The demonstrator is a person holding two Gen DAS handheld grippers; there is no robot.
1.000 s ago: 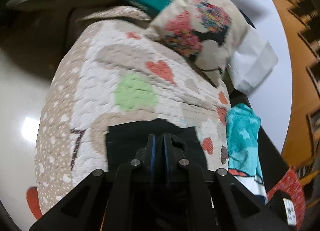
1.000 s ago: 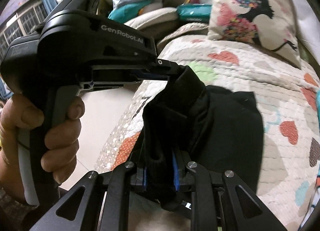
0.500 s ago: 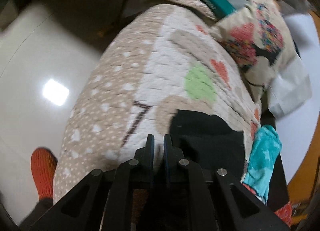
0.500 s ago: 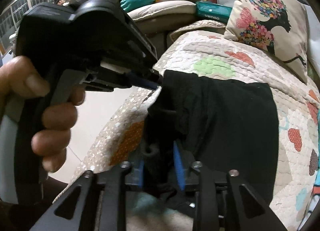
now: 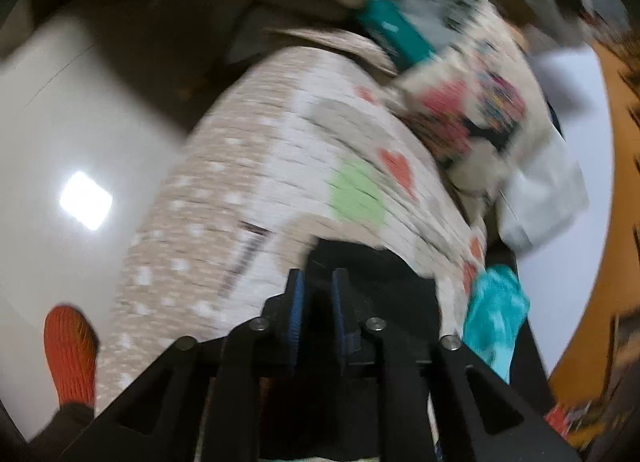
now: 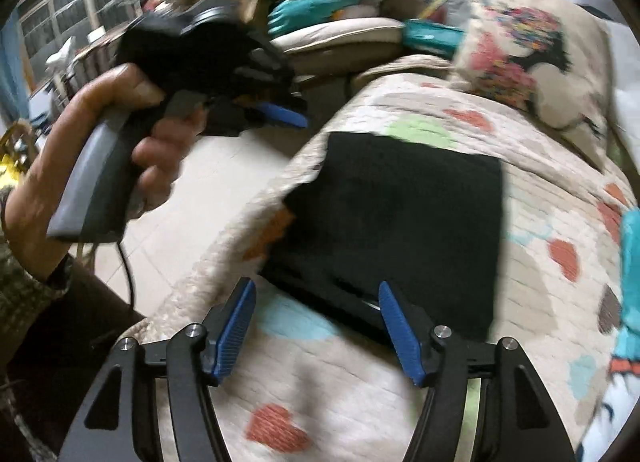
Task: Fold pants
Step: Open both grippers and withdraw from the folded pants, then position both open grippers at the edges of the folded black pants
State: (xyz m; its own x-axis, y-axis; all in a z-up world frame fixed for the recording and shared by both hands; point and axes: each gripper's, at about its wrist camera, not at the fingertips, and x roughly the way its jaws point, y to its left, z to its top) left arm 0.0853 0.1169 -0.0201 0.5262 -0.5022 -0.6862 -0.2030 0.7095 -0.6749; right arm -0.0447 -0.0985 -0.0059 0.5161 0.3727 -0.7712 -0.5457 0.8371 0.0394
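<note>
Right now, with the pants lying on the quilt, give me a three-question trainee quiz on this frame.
1. True or false: the black pants lie folded flat on the heart-patterned quilt.
2. In the right wrist view, the right gripper is: A) clamped on the pants, B) opening with nothing pinched between its pads, C) holding the pillow.
3. Fill in: the left gripper, held in a hand, is off to the ___ of the pants in the right wrist view.

Key: 1 true; 2 B; 3 left.
</note>
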